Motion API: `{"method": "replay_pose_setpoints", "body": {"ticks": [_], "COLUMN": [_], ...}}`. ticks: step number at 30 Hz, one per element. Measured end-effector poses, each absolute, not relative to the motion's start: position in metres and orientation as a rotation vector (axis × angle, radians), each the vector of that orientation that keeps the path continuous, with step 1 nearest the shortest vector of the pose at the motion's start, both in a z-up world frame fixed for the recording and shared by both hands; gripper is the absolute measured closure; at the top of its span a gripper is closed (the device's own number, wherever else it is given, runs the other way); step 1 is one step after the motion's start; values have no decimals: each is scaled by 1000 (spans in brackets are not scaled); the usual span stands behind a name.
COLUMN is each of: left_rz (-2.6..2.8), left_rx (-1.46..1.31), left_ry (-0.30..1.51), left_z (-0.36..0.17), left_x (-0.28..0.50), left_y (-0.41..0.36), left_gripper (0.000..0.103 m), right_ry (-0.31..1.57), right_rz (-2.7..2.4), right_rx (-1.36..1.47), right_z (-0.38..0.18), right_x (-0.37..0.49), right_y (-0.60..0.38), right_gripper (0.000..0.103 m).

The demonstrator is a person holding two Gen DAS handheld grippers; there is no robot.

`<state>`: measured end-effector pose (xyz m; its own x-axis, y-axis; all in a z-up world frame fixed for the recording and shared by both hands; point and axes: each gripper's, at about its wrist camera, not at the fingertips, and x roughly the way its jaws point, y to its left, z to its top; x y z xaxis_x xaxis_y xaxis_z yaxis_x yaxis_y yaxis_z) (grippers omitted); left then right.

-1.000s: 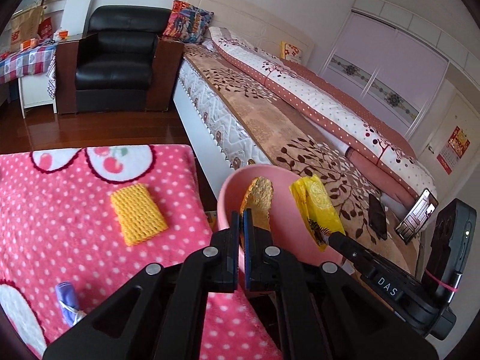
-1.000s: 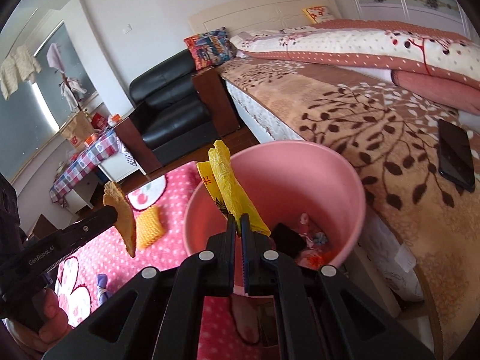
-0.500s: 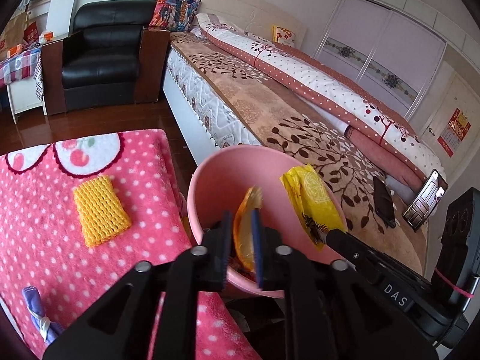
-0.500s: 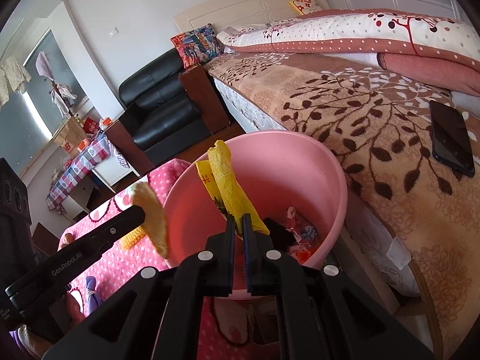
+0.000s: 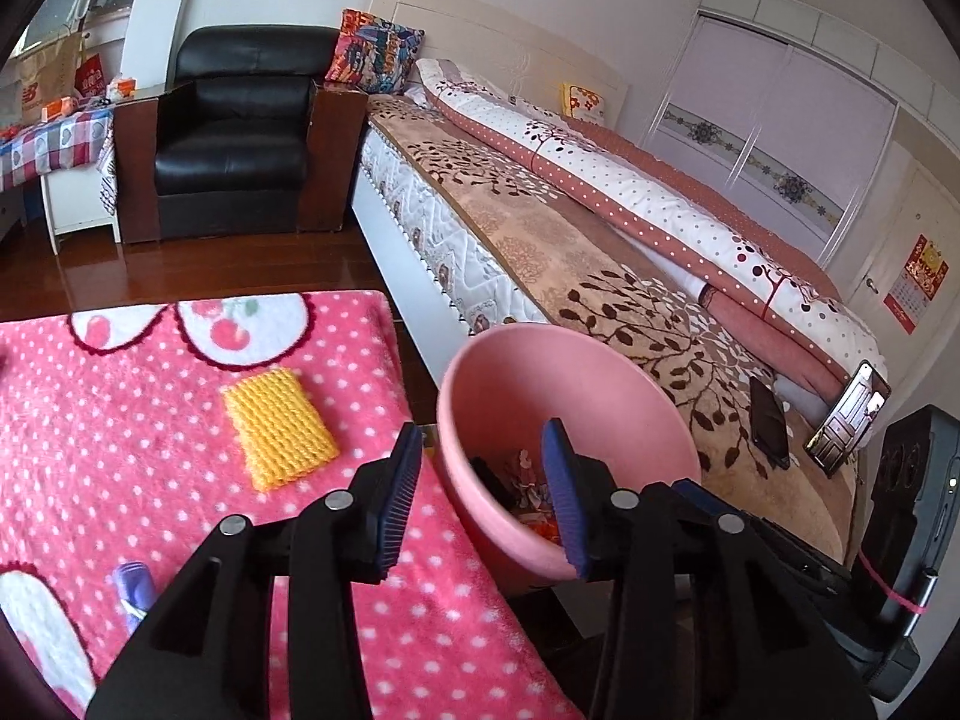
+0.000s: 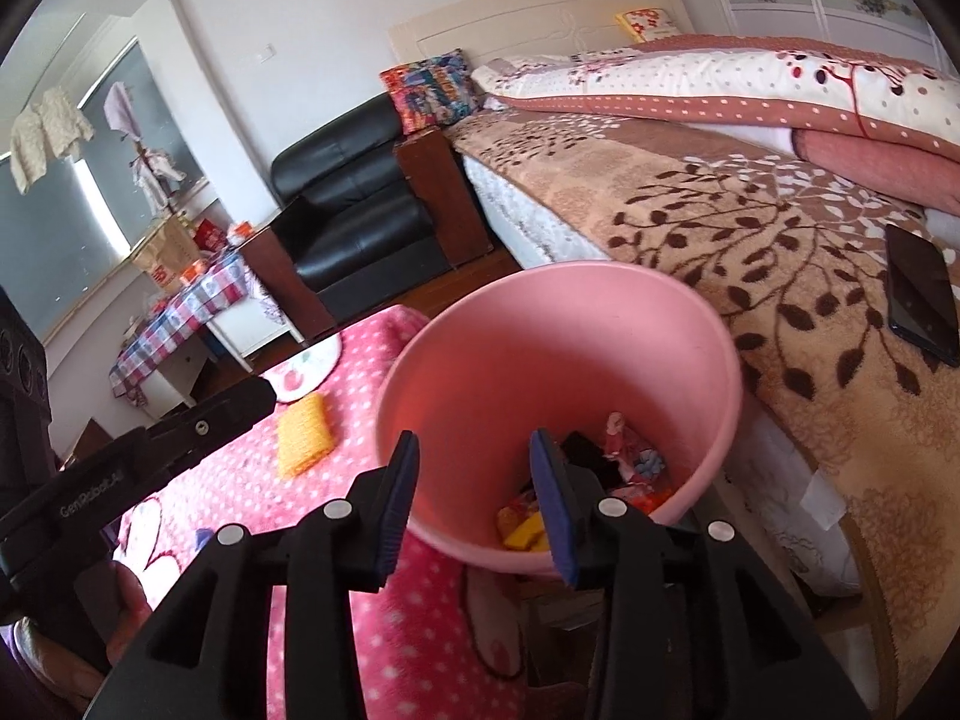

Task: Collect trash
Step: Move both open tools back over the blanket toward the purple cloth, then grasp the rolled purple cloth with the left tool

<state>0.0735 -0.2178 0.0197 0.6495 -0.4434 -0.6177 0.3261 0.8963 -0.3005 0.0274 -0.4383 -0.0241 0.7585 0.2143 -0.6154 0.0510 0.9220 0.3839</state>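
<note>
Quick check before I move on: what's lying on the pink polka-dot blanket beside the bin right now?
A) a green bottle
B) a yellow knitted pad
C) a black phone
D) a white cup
B: a yellow knitted pad lies flat on the pink blanket, left of the pink bin; the phones are on the bed.

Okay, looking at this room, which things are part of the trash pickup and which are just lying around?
Part of the job:
- pink bin, wrappers already inside
- yellow knitted piece on the pink dotted blanket
- small purple item on the same blanket

Just lying about:
- dark phone flat on the bed cover
- propped phone
- black armchair
- patterned cushion
</note>
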Motion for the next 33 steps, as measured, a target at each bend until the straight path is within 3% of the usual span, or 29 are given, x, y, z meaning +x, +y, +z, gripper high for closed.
{"method": "replay_pose_setpoints", "body": {"ticks": [10, 19, 33], "left_rz": [-277, -119, -89], "left_rx": [-226, -339, -322], "left_ry": [712, 799, 1007], "left_z": [41, 24, -36], "left_x": [48, 25, 8], "left_y": [-128, -55, -87], "left_gripper": [61, 61, 61], "right_ry": [732, 795, 799], "right_rz": [273, 432, 448], "right_rx": [346, 281, 251], "right_z": [-19, -28, -29], "right_x": [5, -8, -14], "right_y": [-375, -316, -306], "right_gripper": [60, 59, 58]}}
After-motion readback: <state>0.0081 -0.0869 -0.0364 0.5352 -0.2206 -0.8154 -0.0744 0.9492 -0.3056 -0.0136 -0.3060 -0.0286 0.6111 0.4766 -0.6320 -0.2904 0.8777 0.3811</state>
